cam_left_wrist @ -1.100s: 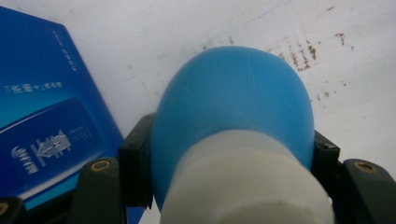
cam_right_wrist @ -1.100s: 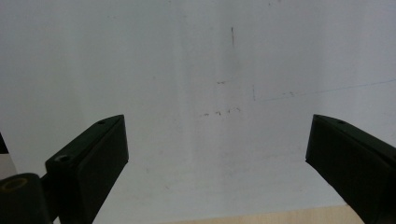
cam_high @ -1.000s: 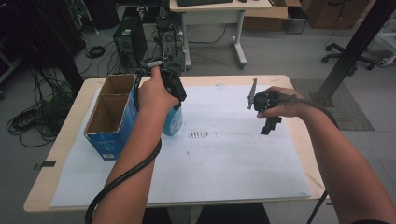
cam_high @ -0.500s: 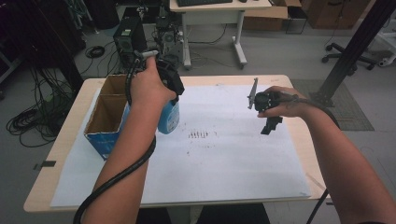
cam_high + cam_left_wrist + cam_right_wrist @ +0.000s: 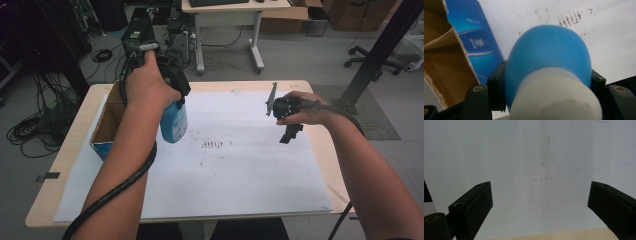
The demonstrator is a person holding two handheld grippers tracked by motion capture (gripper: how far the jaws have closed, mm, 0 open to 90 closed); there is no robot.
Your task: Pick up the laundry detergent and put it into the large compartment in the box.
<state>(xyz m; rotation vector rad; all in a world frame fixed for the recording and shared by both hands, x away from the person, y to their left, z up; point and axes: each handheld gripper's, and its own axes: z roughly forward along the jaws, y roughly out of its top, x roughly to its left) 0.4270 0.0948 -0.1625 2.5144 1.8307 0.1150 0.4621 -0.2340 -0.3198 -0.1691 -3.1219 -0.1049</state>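
My left gripper [image 5: 172, 102] is shut on a blue bottle [image 5: 174, 122] with a white cap [image 5: 556, 97], held upright in the air just right of the open cardboard box [image 5: 106, 125]. In the left gripper view the jaws press the bottle's [image 5: 549, 50] neck from both sides, above the white paper. My right gripper [image 5: 290, 134] hovers over the right part of the paper, pointing down. Its jaws stand wide apart with nothing between them, and its fingers [image 5: 474, 202] frame bare paper.
A large white paper sheet [image 5: 240, 170] with small brown marks [image 5: 214, 144] covers the wooden table [image 5: 60, 165]. The blue-sided box stands at the table's left edge. A desk, cables and equipment stand behind the table.
My left gripper has lifted the blue bottle off the table and carried it up beside the box. The right gripper has stayed in place.
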